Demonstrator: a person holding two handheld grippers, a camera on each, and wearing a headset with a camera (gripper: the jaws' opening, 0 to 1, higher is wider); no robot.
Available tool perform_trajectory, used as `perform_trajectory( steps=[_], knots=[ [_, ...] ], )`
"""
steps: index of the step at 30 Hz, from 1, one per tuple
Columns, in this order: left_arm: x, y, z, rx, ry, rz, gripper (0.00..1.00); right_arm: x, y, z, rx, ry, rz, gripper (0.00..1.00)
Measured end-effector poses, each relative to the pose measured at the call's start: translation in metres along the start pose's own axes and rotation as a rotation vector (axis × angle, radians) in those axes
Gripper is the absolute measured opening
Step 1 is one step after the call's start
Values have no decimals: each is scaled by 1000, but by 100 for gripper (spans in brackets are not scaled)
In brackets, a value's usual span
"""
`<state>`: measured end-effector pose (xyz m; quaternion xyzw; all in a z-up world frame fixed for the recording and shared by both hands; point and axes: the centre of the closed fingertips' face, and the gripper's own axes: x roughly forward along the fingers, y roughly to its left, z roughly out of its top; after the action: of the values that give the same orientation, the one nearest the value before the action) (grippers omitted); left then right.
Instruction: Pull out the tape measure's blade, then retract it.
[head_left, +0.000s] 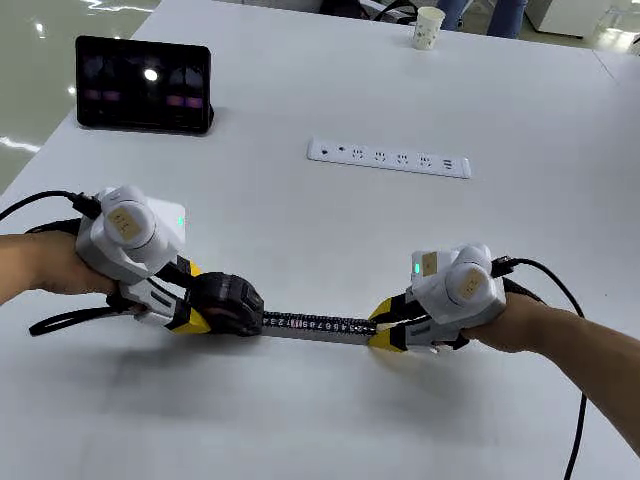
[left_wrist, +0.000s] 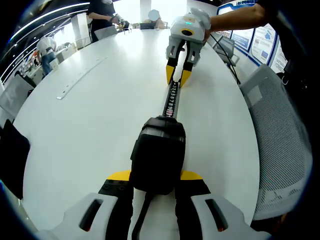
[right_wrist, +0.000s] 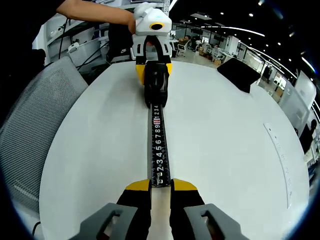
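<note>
A black tape measure case (head_left: 226, 303) rests on the white table (head_left: 330, 215), and my left gripper (head_left: 192, 312) is shut on it. In the left gripper view the case (left_wrist: 159, 155) sits between the yellow-tipped jaws. The dark numbered blade (head_left: 315, 325) runs out a short way to the right along the tabletop. My right gripper (head_left: 384, 333) is shut on the blade's end. In the right gripper view the blade (right_wrist: 158, 150) stretches from my right gripper (right_wrist: 161, 187) up to the case (right_wrist: 156, 84).
A white power strip (head_left: 388, 158) lies mid-table. A dark tablet (head_left: 144, 83) stands at the back left and a paper cup (head_left: 428, 27) at the far edge. Cables trail from both grippers. A mesh chair (left_wrist: 285, 145) stands beside the table.
</note>
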<state>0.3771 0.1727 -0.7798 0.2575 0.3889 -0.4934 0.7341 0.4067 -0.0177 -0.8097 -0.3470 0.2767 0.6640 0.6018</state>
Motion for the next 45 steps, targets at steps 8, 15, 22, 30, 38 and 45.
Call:
perform_trajectory(
  steps=[8,15,22,30,38,45],
  knots=[
    [0,0,0,0,4,-3,27,-8,0,-11,21,10,-8,10],
    [0,0,-1,0,8,-3,27,-11,-3,-19,35,15,-13,10],
    [1,1,-1,-1,10,-2,27,-15,-3,-22,41,18,-17,10],
    [1,1,-1,-1,12,-3,27,-21,-3,-30,51,23,-23,10],
    [1,0,-1,1,17,0,27,-26,-2,-37,59,25,-26,10],
    [1,0,-1,2,22,0,27,-30,-2,-45,72,25,-31,10]
  ],
)
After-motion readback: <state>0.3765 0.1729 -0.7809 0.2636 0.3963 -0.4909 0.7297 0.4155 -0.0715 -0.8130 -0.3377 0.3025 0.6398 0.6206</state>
